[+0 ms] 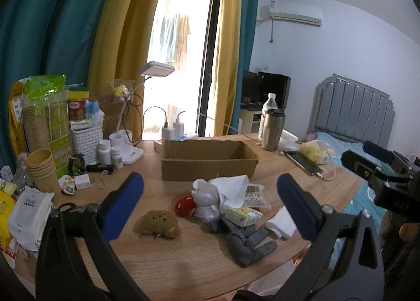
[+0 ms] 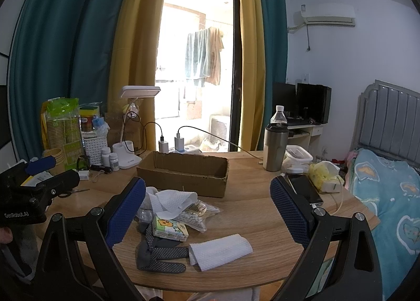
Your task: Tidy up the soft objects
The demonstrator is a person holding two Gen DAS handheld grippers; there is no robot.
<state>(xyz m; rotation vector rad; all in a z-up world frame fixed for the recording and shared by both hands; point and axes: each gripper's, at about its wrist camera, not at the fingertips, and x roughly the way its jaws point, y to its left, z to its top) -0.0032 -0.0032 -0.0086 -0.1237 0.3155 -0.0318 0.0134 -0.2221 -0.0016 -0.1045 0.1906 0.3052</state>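
A brown plush toy, a red plush, a clear bagged toy, a white cloth, a tissue pack, a grey dotted glove and a folded white wipe lie on the wooden table before an open cardboard box. My left gripper is open above the pile. My right gripper is open over the glove, the wipe, the tissue pack and the cloth, in front of the box.
Paper cups, a white basket, pill bottles and a desk lamp crowd the table's left. A steel tumbler, a water bottle, a phone and a yellow bag stand right. A bed lies beyond.
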